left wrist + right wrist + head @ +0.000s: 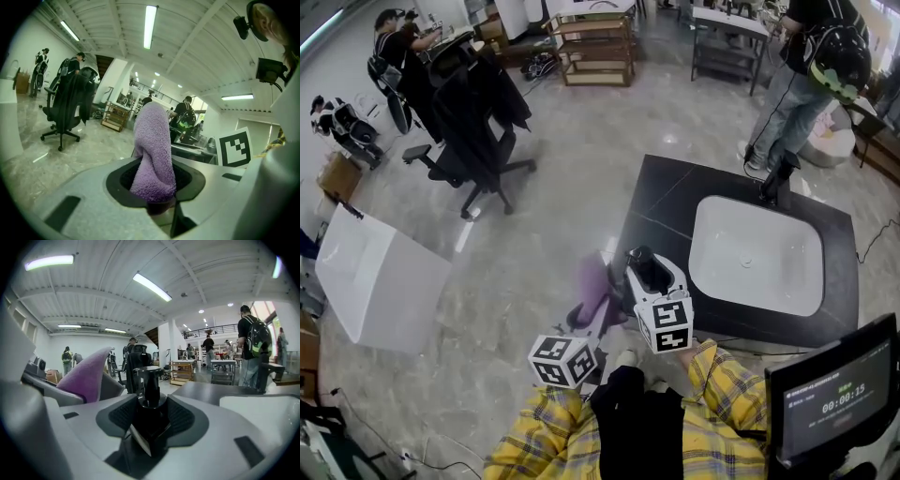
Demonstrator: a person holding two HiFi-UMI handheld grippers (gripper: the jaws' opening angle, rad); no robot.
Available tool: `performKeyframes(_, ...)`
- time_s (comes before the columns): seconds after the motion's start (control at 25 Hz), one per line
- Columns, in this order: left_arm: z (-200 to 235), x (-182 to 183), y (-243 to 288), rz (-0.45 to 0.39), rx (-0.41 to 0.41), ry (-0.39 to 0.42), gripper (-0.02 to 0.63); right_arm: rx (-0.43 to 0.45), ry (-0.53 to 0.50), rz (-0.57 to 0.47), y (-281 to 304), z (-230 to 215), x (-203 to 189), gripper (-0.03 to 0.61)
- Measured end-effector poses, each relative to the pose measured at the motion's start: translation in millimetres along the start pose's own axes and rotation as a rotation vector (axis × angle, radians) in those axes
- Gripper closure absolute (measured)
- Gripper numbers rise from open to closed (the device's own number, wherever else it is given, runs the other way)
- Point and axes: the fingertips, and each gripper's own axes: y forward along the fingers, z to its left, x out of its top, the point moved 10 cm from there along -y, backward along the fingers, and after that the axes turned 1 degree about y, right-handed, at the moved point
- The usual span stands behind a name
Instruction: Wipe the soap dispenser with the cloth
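While an office chair (473, 141) is seen at the left and a black counter (661, 202) with a white sink (757, 255) at the right, the black soap dispenser (149, 390) is pinched between the right gripper's (150, 411) jaws, just beside the purple cloth (153, 150), which is clamped in the left gripper (154, 185).

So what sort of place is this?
Likely an open lab or workshop hall: a sink set in a lone black counter, an office chair and shelves on a bare floor.
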Motion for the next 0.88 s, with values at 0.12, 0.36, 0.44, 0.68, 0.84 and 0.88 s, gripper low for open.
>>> performKeyframes(0.12, -4.0, 0.5, -3.0, -0.005, -0.003, -0.001, 0.526, -0.046, 0.029, 0.003, -2.4, 5.0, 1.0, 0.391)
performKeyframes(0.36, -0.2, 3.4, 2.6, -0.022, -0.033, -0.002, 0.526, 0.030, 0.057, -0.016, -1.9, 3.6, 2.8, 0.391)
performKeyframes(0.44, -3.7, 4.3, 4.3, -0.038, -0.039, -0.001, 0.526, 0.039, 0.064, -0.087, -15.2, 0.1, 6.5, 0.391)
performKeyframes(0.68, -39.1, 10.5, 12.7, -0.082, -0.064, 0.027, 0.526, -0.060, 0.124, -0.170, -56.2, -24.4, 7.5, 0.402)
performKeyframes(0.84, -48.7, 7.6, 29.1, -0.075, -0.086, 0.027, 0.526, -0.107, 0.149, -0.169, -64.4, -38.7, 5.9, 0.416)
performKeyframes(0.88, -49.4, 5.9, 33.2, -0.070, -0.089, 0.026, 0.526, -0.115, 0.149, -0.169, -66.4, -41.0, 5.3, 0.417)
